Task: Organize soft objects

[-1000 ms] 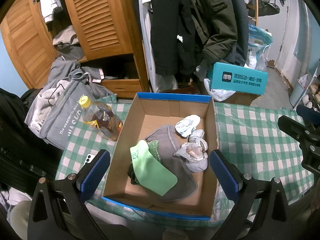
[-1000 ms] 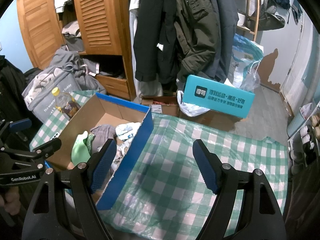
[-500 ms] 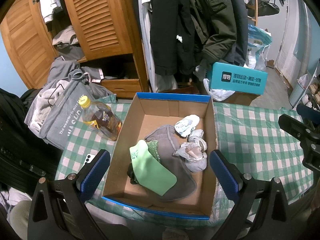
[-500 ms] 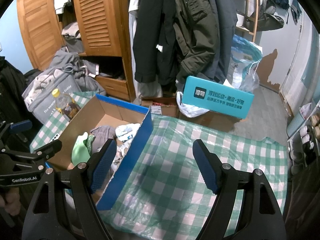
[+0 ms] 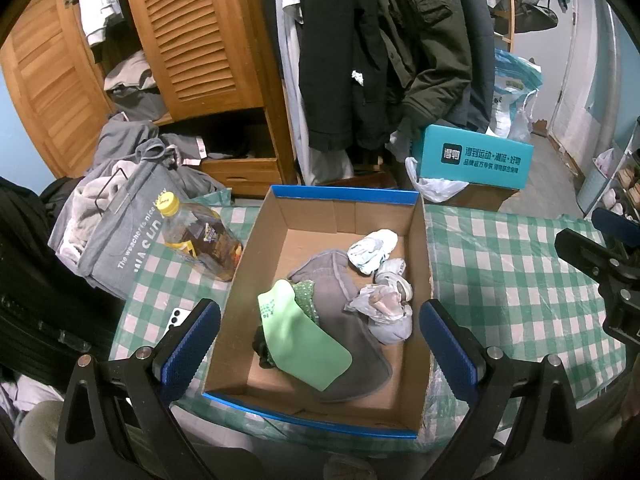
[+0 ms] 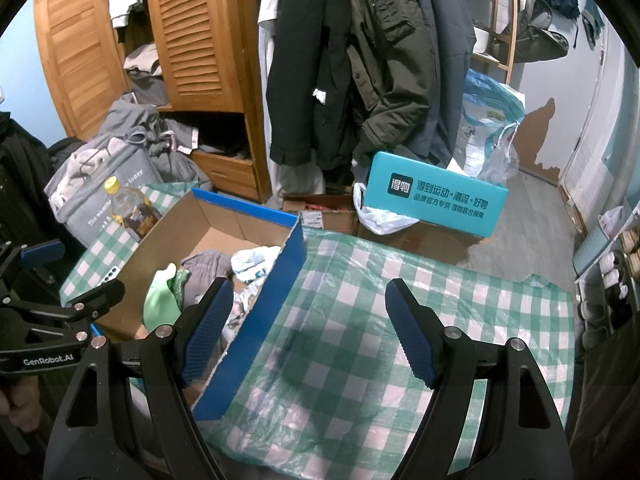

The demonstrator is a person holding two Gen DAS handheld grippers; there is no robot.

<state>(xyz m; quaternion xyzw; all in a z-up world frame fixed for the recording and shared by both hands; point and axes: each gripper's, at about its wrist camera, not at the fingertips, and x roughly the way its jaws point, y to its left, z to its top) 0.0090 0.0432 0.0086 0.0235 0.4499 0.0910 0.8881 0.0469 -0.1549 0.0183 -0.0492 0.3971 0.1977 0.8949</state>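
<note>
One box point(image 5: 280, 216), one bottle point(image 5: 200, 240)

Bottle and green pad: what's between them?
In the left wrist view, the cardboard box's left wall separates the bottle on the tablecloth from the green pad inside; bare box floor follows.

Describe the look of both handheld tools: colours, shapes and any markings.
Both tools match. The left tool and the right tool each have two matte black, angular fingers with triangular cut-outs and silver screw heads, tipped with blue textured pads. Seen from the right wrist camera, the left tool's black body carries white "GenRobot.AI" lettering. No cables or sleeves are visible.
</note>
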